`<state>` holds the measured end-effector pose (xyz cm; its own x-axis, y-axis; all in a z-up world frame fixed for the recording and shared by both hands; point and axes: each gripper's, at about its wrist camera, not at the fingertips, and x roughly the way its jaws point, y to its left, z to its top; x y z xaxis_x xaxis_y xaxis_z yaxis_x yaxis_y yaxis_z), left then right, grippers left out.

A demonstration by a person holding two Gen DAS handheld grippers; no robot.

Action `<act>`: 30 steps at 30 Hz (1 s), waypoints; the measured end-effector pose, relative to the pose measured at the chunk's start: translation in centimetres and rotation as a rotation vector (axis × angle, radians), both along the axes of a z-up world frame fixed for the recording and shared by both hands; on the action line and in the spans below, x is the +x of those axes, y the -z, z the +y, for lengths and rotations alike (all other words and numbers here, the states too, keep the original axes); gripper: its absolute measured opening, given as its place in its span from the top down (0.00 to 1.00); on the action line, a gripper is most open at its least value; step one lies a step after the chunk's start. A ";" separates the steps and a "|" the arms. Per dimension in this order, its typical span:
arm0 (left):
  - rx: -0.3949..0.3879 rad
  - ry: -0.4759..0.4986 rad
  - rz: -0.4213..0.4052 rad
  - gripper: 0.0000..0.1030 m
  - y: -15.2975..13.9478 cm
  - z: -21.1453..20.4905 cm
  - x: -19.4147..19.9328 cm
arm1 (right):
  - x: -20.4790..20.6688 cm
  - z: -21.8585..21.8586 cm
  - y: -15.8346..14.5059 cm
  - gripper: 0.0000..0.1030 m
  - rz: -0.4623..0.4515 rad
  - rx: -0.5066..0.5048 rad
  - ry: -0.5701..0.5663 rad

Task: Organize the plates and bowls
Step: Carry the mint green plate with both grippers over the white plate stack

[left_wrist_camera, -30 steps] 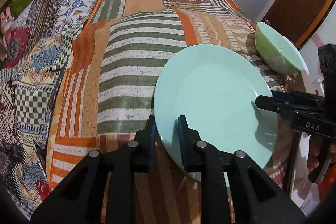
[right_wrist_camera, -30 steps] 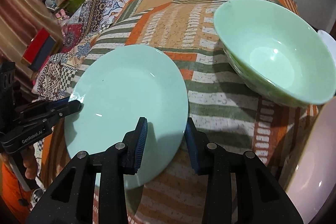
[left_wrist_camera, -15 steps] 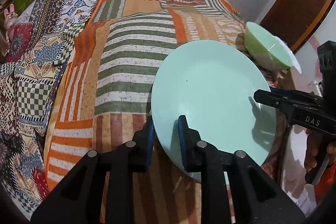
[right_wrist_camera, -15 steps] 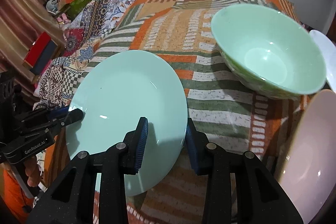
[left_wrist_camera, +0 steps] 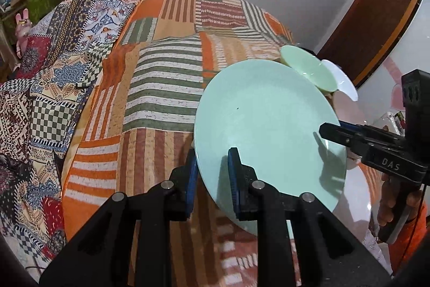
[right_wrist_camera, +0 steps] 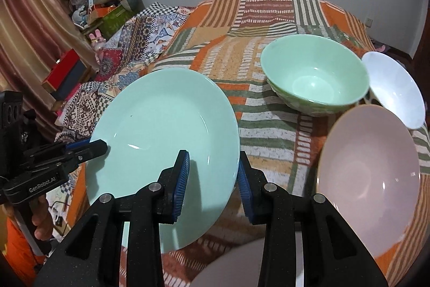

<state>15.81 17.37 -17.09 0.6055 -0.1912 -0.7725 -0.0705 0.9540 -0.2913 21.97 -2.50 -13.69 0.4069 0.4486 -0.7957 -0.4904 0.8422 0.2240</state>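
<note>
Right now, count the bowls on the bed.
3: a green bowl at the back, a white bowl to its right, and a pink bowl nearest on the right. A pale rim at the bottom edge may be another dish.

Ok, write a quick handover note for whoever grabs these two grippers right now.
Left gripper: shut on the near-left rim of the mint plate.
Right gripper: shut on the opposite rim of the same plate, which is held tilted above the striped bedspread.
On the bedspread: green bowl, white bowl, pink bowl, side by side to the right.
Done: plate picked up with both grippers.
Left: set the plate down where it belongs; the bowls are not stacked yet.
</note>
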 end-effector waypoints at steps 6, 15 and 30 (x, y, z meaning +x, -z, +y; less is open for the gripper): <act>0.017 0.011 -0.023 0.80 -1.8 -1.6 -2.4 | -1.8 -1.3 -1.1 0.69 -0.014 0.026 0.014; 0.021 0.019 -0.037 0.80 -3.5 -3.9 -5.2 | -4.8 -3.3 -2.8 0.69 -0.061 0.035 0.013; 0.056 0.072 -0.048 0.80 -5.0 -9.1 -8.2 | -7.7 -7.4 -3.2 0.69 -0.071 0.050 0.060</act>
